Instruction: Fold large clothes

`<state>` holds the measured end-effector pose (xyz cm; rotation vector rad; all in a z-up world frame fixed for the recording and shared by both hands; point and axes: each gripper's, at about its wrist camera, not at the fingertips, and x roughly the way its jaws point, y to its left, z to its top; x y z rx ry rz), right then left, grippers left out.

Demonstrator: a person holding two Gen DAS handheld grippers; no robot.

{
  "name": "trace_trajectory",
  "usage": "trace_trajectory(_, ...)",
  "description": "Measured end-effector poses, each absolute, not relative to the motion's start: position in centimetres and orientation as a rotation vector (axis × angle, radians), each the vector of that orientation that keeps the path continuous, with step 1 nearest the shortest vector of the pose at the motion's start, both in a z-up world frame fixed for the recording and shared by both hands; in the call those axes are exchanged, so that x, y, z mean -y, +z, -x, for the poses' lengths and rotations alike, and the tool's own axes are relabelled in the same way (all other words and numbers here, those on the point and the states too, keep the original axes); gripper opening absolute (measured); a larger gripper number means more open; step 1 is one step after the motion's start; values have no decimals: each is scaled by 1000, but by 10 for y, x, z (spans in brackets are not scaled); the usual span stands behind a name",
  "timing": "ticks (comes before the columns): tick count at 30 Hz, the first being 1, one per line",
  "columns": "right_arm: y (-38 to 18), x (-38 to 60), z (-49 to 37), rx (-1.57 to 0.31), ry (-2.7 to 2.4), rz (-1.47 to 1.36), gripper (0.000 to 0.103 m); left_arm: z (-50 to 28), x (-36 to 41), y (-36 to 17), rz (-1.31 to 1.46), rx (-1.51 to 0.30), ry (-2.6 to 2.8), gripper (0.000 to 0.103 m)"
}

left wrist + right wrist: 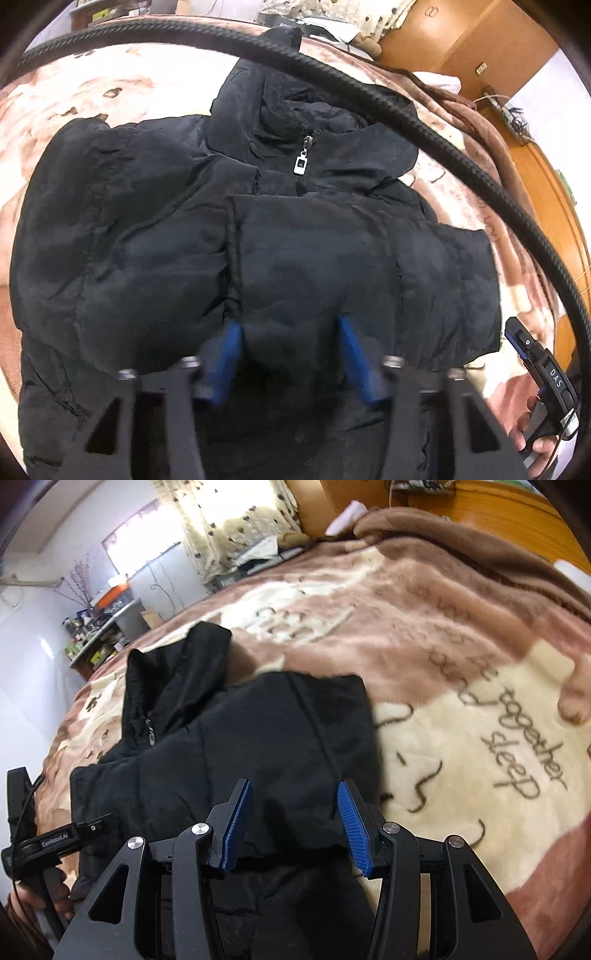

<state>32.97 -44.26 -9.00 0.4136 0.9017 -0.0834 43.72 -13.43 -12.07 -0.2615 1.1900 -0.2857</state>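
Note:
A black padded hooded jacket (155,236) lies front up on the bed, zipper pull (301,162) near the collar. Its right sleeve (332,258) is folded across the chest. My left gripper (291,332) is open just above the folded sleeve, blue pads (229,350) apart, nothing between them. The jacket also shows in the right wrist view (240,738). My right gripper (293,805) is open over the jacket's right edge, empty. Each gripper shows at the edge of the other's view: the right one (546,373), the left one (55,843).
A brown and cream fleece blanket (461,686) with lettering covers the bed. A black cable (369,92) arcs across the left wrist view. A wooden headboard (546,192) and cabinet (461,33) stand at the right. A cluttered shelf (99,627) stands by the far wall.

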Motion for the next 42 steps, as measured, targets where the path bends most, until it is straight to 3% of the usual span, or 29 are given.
trace_trajectory(1, -91, 442, -329, -906, -86, -406, 49, -436, 135, -117, 243, -1168, -292, 24)
trace_trajectory(4, -90, 436, -327, -911, -70, -362, 49, -431, 131, -98, 186, -1074, -307, 12)
trace_trajectory(11, -78, 425, -327, -873, -53, -332, 49, -427, 97, -58, 161, -970, -291, 11)
trace_trajectory(17, -82, 406, -342, -884, -42, -259, 49, -436, 70, -84, 163, -1046, -214, 12)
trace_trajectory(27, -129, 394, -369, -1010, -60, -189, 49, -443, 75, -124, 101, -1087, -159, 23)
trace_trajectory(34, -129, 394, -375, -1056, -83, -169, 50, -451, 68, -131, 114, -1110, -115, 52)
trace_trajectory(37, -107, 399, -360, -968, -66, -215, 50, -445, 59, -122, 130, -1101, -124, 65)
trace_trajectory(42, -116, 389, -363, -1050, -40, -180, 50, -434, 45, -109, 118, -1096, -117, 66)
